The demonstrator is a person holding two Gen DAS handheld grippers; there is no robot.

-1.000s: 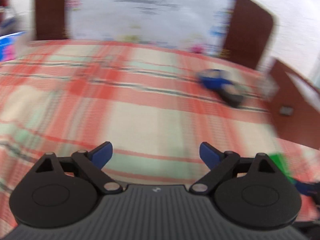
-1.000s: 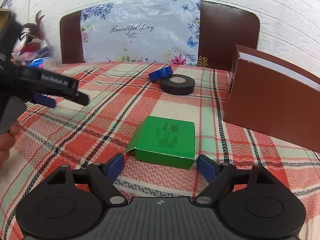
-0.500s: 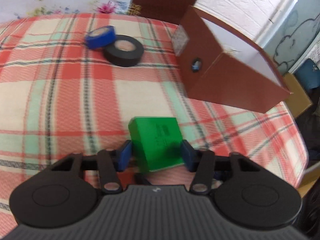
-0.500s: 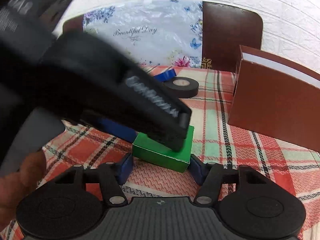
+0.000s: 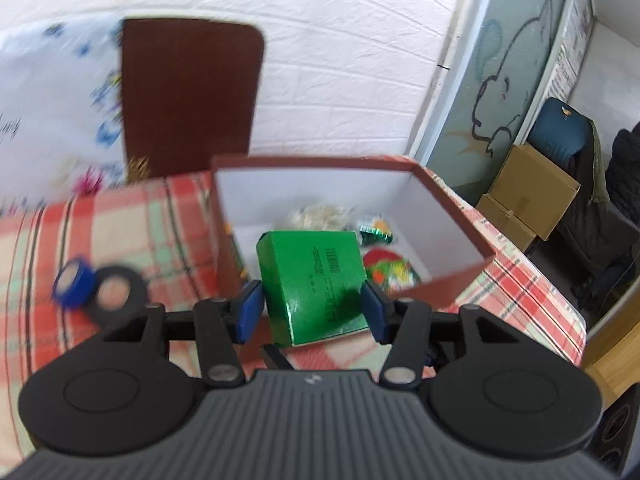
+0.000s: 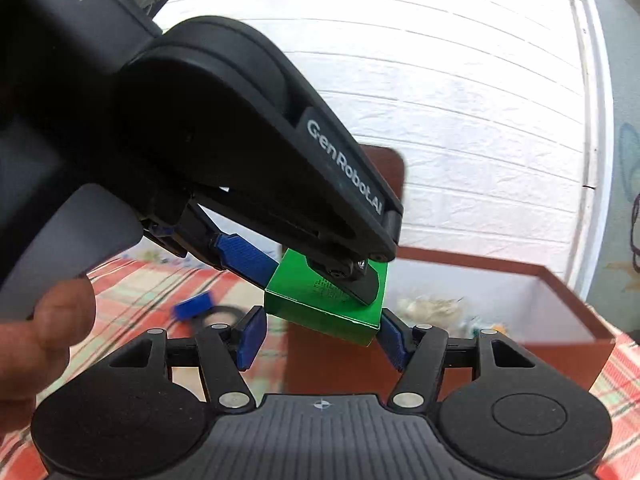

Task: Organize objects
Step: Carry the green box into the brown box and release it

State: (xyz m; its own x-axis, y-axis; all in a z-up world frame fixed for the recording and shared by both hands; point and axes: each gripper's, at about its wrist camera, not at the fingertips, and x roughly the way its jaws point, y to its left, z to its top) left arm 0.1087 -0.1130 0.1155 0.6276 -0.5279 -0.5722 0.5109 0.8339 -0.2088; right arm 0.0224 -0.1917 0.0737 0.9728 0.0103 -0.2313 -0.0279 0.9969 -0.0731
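My left gripper (image 5: 310, 306) is shut on a green box (image 5: 316, 280) and holds it in the air in front of the open brown box (image 5: 440, 280). In the right wrist view the left gripper (image 6: 304, 276) fills the upper left, its blue pads clamped on the green box (image 6: 324, 312). My right gripper (image 6: 322, 338) sits just below the green box with its jaws spread about the box's width; whether its pads touch the box is unclear. A blue tape roll (image 5: 74, 282) and a black tape roll (image 5: 116, 292) lie on the plaid tablecloth to the left.
The brown box (image 6: 500, 344) holds several small packets and snacks (image 5: 384, 264). A brown chair back (image 5: 188, 96) stands behind the table by the white brick wall. Cardboard boxes (image 5: 528, 196) sit on the floor at the right.
My left gripper closed on the green box, lifted it off the tablecloth and carried it toward the open brown box. The right gripper rose with it and now points at the box.
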